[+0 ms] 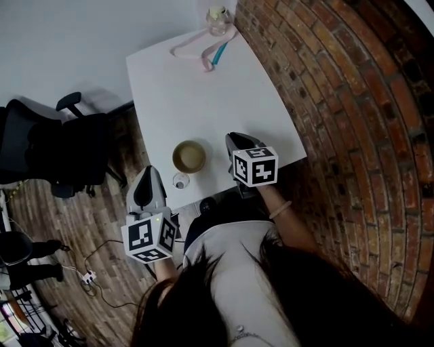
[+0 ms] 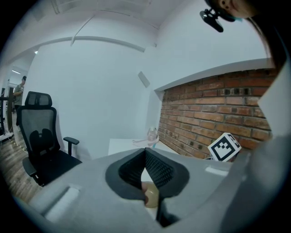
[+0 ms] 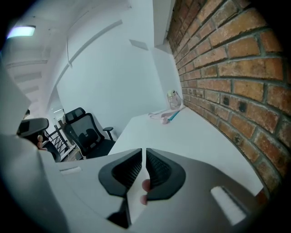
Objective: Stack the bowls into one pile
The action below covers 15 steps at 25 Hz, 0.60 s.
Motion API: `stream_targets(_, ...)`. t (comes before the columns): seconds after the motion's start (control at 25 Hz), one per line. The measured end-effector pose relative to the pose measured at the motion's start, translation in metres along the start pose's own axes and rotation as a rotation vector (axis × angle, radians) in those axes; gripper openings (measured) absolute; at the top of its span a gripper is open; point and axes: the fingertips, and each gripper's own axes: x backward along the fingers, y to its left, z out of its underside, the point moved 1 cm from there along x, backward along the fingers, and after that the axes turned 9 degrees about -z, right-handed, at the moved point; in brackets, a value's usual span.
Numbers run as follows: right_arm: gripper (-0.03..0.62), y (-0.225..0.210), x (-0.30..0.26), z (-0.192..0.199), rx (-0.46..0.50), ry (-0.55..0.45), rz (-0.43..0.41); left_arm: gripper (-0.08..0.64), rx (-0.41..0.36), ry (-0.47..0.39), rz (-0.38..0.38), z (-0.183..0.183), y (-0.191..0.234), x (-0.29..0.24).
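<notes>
A tan bowl (image 1: 188,156) sits on the white table (image 1: 203,95) near its front edge; I cannot tell whether more bowls are nested in it. A small clear glass bowl (image 1: 180,181) stands just in front of it. My left gripper (image 1: 150,171) hovers at the table's front left corner, left of both bowls, jaws shut and empty. My right gripper (image 1: 234,138) is over the table to the right of the tan bowl, also shut on nothing. In the left gripper view the tan bowl (image 2: 151,195) shows below the closed jaws of the left gripper (image 2: 145,152). The right gripper (image 3: 144,152) points along the bare table (image 3: 182,132).
At the table's far end stand a glass jar (image 1: 218,19), a pink strap (image 1: 193,49) and a teal pen (image 1: 220,53). A brick wall (image 1: 352,101) runs along the table's right side. A black office chair (image 1: 61,146) stands to the left.
</notes>
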Motion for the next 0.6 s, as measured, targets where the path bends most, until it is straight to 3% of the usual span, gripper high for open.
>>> stream_targets(0.6,0.005,0.017,0.054,-0.041,0.104,-0.171,0.016,0.000,-0.056,-0.040,0.110,-0.022,-0.044,-0.018)
